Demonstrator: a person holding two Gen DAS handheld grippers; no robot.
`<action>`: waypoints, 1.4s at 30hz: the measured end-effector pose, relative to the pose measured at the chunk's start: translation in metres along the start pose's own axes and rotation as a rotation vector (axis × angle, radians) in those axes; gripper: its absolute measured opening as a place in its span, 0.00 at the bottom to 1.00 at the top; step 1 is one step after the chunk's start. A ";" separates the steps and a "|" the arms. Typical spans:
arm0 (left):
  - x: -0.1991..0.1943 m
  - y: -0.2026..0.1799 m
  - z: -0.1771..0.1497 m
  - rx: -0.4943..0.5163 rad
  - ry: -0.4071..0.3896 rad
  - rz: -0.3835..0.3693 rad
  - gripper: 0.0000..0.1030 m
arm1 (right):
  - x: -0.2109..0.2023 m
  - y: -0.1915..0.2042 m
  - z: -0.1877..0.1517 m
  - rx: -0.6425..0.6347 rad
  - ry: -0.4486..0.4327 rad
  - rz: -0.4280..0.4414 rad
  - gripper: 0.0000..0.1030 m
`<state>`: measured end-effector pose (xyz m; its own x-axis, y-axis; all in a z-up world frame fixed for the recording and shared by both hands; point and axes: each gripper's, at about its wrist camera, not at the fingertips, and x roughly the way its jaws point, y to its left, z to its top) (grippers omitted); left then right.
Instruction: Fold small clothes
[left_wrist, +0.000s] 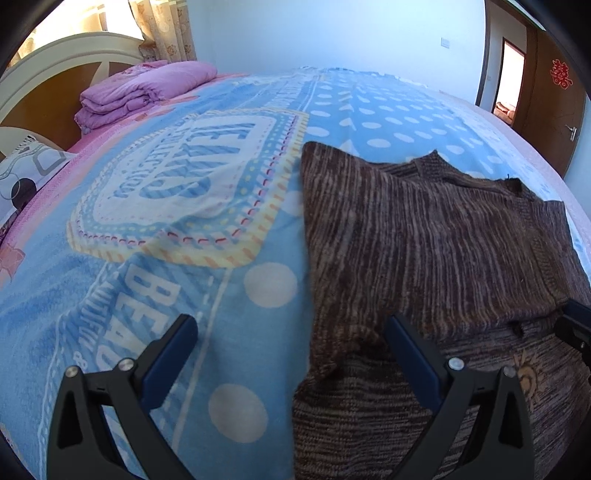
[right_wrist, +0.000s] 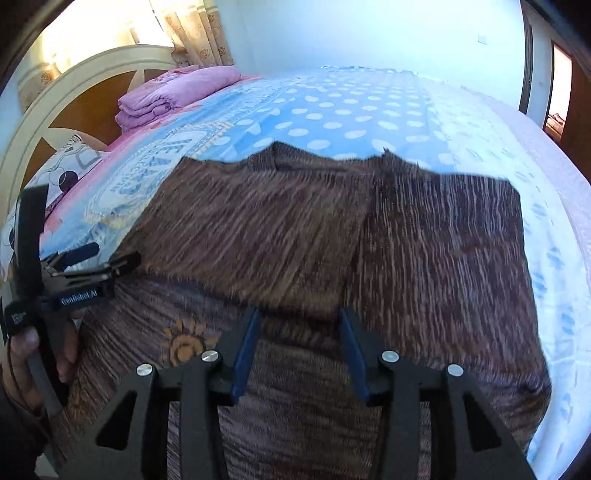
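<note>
A brown striped knit sweater (left_wrist: 424, 236) lies flat on the blue dotted blanket (left_wrist: 184, 280), with its side panels folded in over the body. An orange sun motif (right_wrist: 183, 343) shows on the lower part. My left gripper (left_wrist: 291, 328) stands wide open at the sweater's left edge, one finger over the blanket and the other over the knit. My right gripper (right_wrist: 298, 319) is open just above the middle of the sweater (right_wrist: 424, 258), and nothing is pinched between its blue pads. In the right wrist view a hand (right_wrist: 33, 354) holds the left gripper (right_wrist: 110, 254) at the garment's left side.
A folded purple quilt (left_wrist: 140, 92) lies near the headboard (left_wrist: 55, 74) at the far left, with a patterned pillow (left_wrist: 26, 173) beside it. A wooden door (left_wrist: 550, 110) stands at the right. The blanket (right_wrist: 351, 110) stretches beyond the sweater.
</note>
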<state>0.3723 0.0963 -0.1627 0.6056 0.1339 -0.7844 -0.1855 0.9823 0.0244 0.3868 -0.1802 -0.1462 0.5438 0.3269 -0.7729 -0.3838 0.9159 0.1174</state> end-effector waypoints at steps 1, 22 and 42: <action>0.000 -0.001 0.000 0.002 0.000 0.002 1.00 | -0.001 -0.001 -0.001 0.003 -0.006 -0.001 0.44; -0.028 -0.012 -0.028 0.095 0.036 -0.039 1.00 | -0.004 0.011 -0.019 -0.032 -0.003 -0.144 0.73; -0.063 -0.009 -0.080 0.088 0.091 -0.099 1.00 | -0.082 0.009 -0.107 -0.025 -0.010 -0.082 0.73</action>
<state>0.2737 0.0686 -0.1635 0.5440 0.0270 -0.8387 -0.0570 0.9984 -0.0048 0.2590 -0.2237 -0.1479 0.5817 0.2532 -0.7730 -0.3557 0.9338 0.0382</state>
